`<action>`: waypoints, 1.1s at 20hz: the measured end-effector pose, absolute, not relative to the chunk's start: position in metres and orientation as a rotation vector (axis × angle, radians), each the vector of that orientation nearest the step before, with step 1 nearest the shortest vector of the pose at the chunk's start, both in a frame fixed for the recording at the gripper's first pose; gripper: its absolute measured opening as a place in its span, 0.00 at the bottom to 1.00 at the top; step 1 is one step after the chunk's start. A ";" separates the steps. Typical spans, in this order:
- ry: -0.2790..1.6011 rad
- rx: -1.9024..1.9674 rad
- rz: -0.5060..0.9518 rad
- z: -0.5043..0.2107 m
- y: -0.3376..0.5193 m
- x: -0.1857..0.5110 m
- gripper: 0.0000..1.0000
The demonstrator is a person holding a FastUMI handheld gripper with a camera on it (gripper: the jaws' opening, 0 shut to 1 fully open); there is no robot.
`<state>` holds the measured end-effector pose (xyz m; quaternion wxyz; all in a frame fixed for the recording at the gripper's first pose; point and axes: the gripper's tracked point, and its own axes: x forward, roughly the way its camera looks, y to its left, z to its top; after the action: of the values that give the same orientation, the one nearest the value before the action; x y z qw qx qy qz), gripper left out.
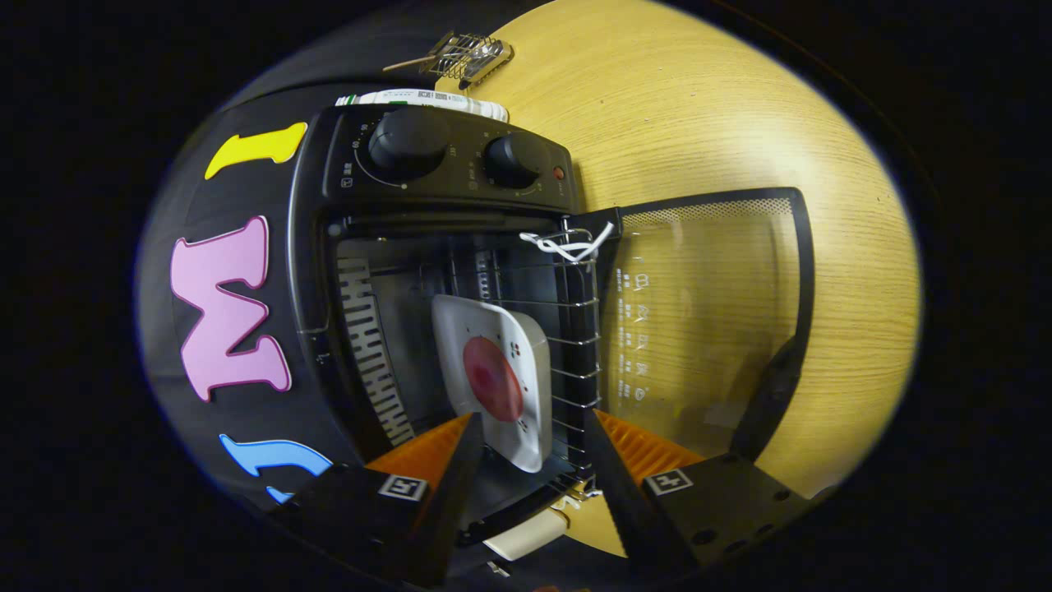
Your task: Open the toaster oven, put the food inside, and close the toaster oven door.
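Claw (532,436) rolled sideways in the gripper view, its two fingers (450,460) spread well apart, gripping nothing between them.

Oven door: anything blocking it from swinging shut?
Only the claw itself: its open fingers flank the plate at the mouth of the toaster oven, in the swing path of the door. Nothing lies on the door.

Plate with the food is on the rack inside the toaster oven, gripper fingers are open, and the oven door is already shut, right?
Not quite. The gripper view shows the glass door swung fully open, not shut. The rest holds: the plate with the food sits on the rack inside the toaster oven, and the gripper is open, fingers apart.
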<state>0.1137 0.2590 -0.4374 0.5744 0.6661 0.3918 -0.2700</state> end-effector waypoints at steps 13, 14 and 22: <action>1.104 1.214 -0.231 -0.339 0.239 0.038 0.99; 1.116 1.144 -0.191 -0.334 0.239 0.028 0.98; 1.109 0.444 0.107 -0.338 0.242 -0.027 0.99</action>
<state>-0.0273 0.2416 -0.3380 0.8256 0.2088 0.5219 0.0502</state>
